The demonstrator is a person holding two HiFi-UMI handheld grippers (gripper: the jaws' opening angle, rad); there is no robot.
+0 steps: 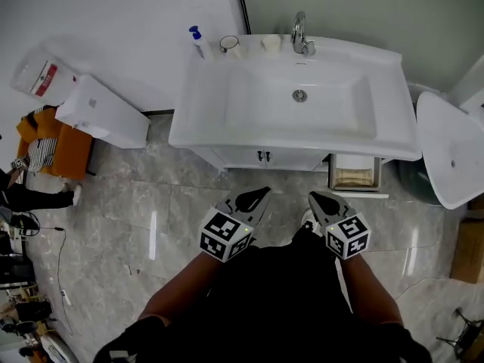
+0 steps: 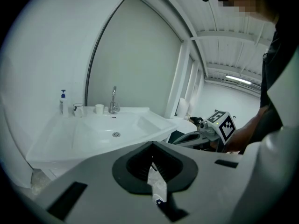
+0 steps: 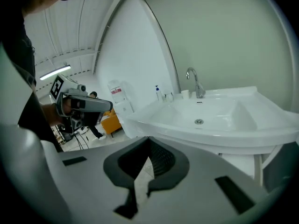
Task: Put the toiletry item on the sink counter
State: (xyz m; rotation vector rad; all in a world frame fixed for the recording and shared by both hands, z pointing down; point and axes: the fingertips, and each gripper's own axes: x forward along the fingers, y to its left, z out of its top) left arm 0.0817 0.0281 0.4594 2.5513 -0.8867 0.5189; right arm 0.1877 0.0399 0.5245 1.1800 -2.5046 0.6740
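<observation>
The grey marble floor (image 1: 136, 225) fills most of the head view. Ahead of the person stands the white surface (image 1: 393, 138) with its sunk basin (image 1: 249, 104). The basin shows nothing in it but the drain (image 1: 300, 95).

Both tongs hang over the floor, short of the surface's front edge. They are close to the person's body and well apart from everything on the surface. I judge this a carrying pose, not a reach.

The left tongs (image 1: 259, 196) are clenched. In the left gripper view a pale sliver with a small blue fleck shows in the seam. I cannot tell whether that is a thin thing pinched there or only the floor seen through the gap. The right tongs (image 1: 319, 198) are clenched on nothing, with only grey floor showing through their seam.

The small things line the back edge of the surface:
- A pump bottle (image 1: 200, 44) stands at the back left corner.
- A clear cup (image 1: 229, 45) stands just beside it.
- A small white cup (image 1: 271, 43) stands between the clear cup and the faucet (image 1: 300, 32), which is at the middle of the back edge.

They probably sit against the wall to be near the tap and out of the basin's way. What the cups hold is too small to tell.

As for the toiletry item, neither tongs plainly carries one. My guess is that it already stands in that back row, most likely the pump bottle.
</observation>
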